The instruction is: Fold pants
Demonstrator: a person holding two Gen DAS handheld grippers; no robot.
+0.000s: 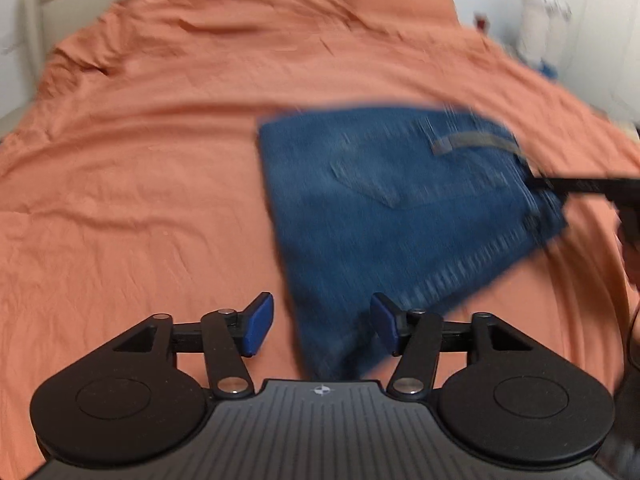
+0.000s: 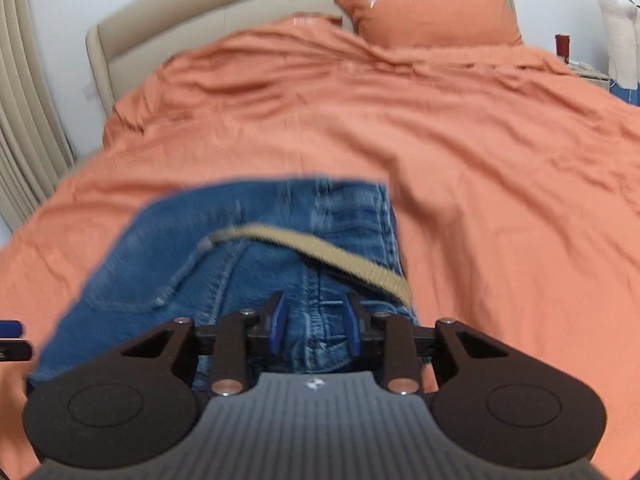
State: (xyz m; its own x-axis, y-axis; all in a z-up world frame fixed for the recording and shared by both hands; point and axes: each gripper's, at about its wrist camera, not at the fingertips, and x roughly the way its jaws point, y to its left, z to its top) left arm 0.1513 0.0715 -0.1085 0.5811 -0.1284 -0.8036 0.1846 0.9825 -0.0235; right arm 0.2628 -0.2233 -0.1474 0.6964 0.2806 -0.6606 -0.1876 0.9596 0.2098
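The pants (image 1: 404, 216) lie on the orange bed (image 1: 140, 184) already folded into a compact blue block, belt (image 2: 320, 250) trailing across. Left gripper (image 1: 322, 328): jaws spread, empty. Right gripper (image 2: 316, 328): jaws part open astride the waistband, grip uncertain; judged nearly finished, only tidying left.

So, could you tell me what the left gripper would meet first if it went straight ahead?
Most likely the folded jeans: their near corner lies between the open fingers of the left gripper. Motion blur leaves the gripper's height above them unclear.
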